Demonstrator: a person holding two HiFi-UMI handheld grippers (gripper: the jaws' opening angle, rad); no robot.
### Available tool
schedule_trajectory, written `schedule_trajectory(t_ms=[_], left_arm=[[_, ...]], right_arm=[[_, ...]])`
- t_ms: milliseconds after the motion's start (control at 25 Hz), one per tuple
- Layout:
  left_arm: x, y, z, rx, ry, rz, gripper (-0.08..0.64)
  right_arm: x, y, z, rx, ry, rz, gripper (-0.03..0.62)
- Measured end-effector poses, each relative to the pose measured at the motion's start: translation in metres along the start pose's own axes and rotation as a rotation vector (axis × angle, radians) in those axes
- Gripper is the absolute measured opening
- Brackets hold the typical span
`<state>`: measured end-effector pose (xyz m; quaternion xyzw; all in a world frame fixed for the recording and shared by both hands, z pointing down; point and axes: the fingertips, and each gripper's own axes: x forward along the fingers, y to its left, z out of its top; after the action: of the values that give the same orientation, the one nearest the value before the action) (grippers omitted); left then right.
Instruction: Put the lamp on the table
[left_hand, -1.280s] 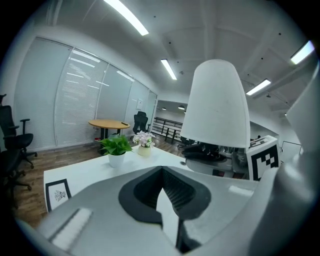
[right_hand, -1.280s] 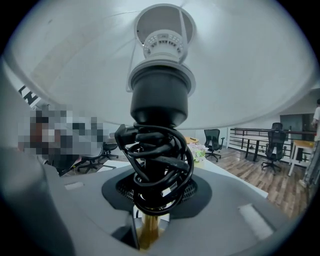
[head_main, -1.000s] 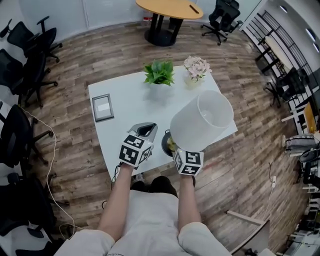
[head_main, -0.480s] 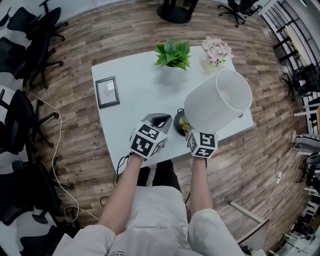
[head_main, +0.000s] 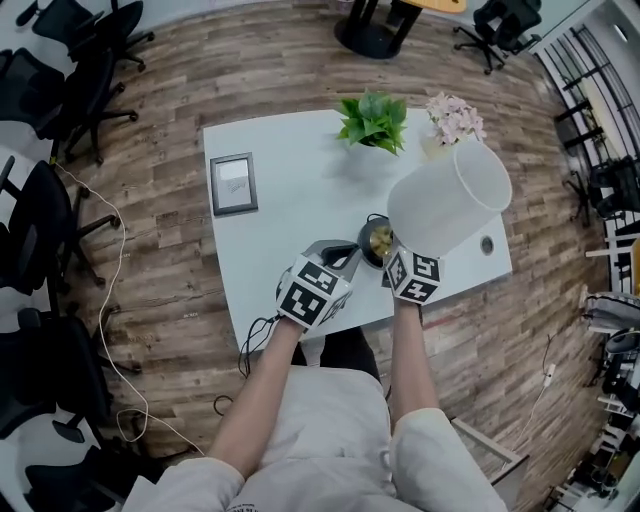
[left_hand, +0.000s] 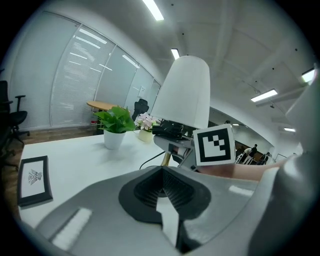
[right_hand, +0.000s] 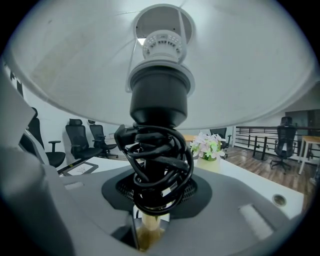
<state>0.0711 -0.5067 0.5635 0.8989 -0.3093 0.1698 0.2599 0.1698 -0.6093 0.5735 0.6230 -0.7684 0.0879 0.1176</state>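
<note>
The lamp has a wide white shade (head_main: 447, 205), a dark round base (head_main: 378, 242) and a brass stem wound with black cord (right_hand: 157, 167). My right gripper (head_main: 393, 257) is shut on that stem below the shade and holds the lamp tilted over the near right part of the white table (head_main: 290, 200). From the right gripper (right_hand: 150, 202) view the shade's inside (right_hand: 235, 65) fills the top. My left gripper (head_main: 338, 254) hangs over the table's near edge, just left of the base, jaws together and empty. In the left gripper (left_hand: 161, 172) view the shade (left_hand: 182, 90) stands to the right.
On the table stand a green potted plant (head_main: 375, 120) and a pot of pink flowers (head_main: 455, 118) at the far side, and a framed picture (head_main: 233, 183) lies at the left. A round cable hole (head_main: 487, 243) sits by the right edge. Office chairs (head_main: 40, 90) stand at the left.
The right gripper has carried the lamp forward and lower, so its base now hangs over the table instead of at the near edge. The left gripper has sunk toward the table's edge.
</note>
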Motion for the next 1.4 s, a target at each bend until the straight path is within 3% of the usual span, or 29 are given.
schedule_trajectory(t_ms=[240, 720, 1400], left_arm=[[-0.006, 0.010, -0.003, -0.029, -0.034, 0.013, 0.002], [-0.016, 0.016, -0.013, -0.070, -0.077, 0.035, 0.002], [-0.030, 0.007, -0.015, -0.034, -0.082, 0.019, 0.002]], right_arm=[[0.004, 0.000, -0.013, 0.025, 0.001, -0.023, 0.151], [-0.011, 0.007, -0.018, -0.025, -0.038, -0.025, 0.153], [-0.021, 0.009, -0.030, -0.023, -0.047, -0.054, 0.163]])
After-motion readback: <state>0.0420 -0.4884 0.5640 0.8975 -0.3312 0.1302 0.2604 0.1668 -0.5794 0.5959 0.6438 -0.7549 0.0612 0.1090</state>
